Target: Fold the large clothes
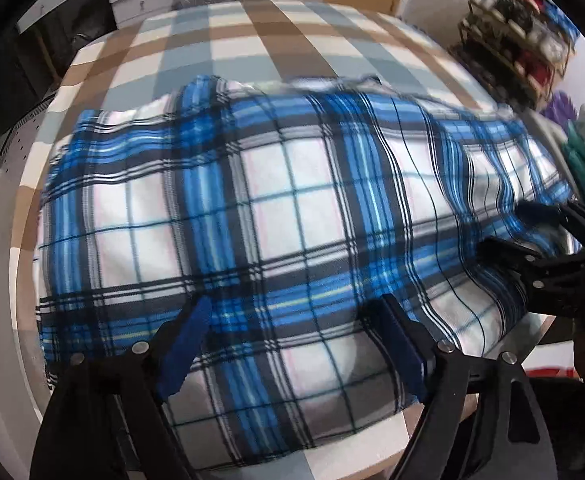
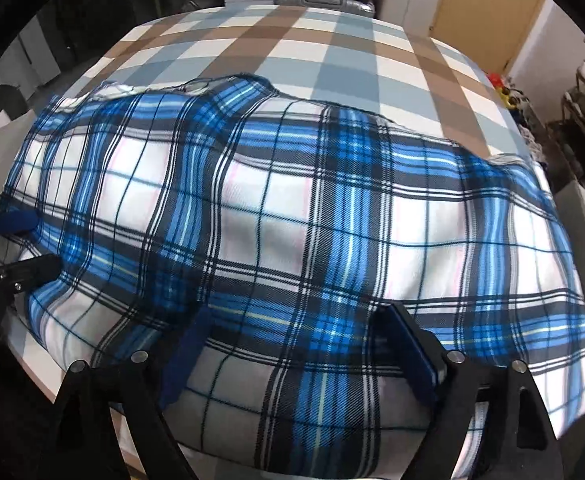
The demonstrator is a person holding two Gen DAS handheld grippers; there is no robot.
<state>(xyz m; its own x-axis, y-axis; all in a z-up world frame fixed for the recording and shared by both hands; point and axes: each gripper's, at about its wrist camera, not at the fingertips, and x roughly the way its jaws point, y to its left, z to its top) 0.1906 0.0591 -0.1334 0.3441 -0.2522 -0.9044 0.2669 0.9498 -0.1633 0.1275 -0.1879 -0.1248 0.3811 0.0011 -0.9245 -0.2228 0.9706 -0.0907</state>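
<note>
Plaid garment [image 1: 276, 208] lies spread on checked table [image 1: 228, 32], long axis 9-to-3 across both views. Left gripper [image 1: 292, 344] and right gripper [image 2: 292, 348] both spread wide over near hem at 6, side by side, pinching nothing.

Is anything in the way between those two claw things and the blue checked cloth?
Nothing visible. The left gripper and right gripper are both open right over the plaid cloth, with only fabric between their fingers.
</note>
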